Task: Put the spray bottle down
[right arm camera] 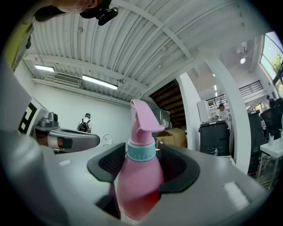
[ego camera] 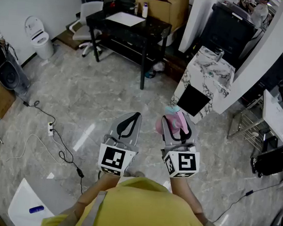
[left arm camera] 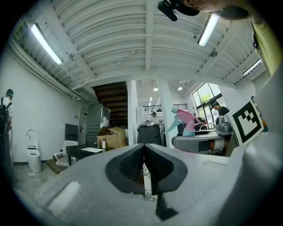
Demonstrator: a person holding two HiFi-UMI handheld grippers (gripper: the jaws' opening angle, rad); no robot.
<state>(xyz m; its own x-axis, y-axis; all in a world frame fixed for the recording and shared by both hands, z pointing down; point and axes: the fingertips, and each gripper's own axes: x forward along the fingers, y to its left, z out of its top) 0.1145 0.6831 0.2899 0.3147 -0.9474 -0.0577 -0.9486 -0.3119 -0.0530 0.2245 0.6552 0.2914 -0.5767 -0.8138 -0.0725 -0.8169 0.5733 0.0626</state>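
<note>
A pink spray bottle (right arm camera: 139, 176) with a teal collar stands upright between the jaws of my right gripper (right arm camera: 142, 164), which is shut on its body. In the head view the same bottle (ego camera: 176, 121) shows pink above the right gripper (ego camera: 178, 130), held level over the floor. My left gripper (ego camera: 130, 124) hangs beside it, its dark pads (left arm camera: 132, 163) pressed together with nothing between them. From the left gripper view the bottle (left arm camera: 189, 121) appears off to the right.
A marble-topped counter (ego camera: 210, 71) stands just ahead on the right, a black desk (ego camera: 126, 23) with a white sheet farther back. A toilet (ego camera: 39, 36), a speaker (ego camera: 10, 78) and cables (ego camera: 60, 147) lie to the left. Metal racks (ego camera: 248, 126) stand at the right.
</note>
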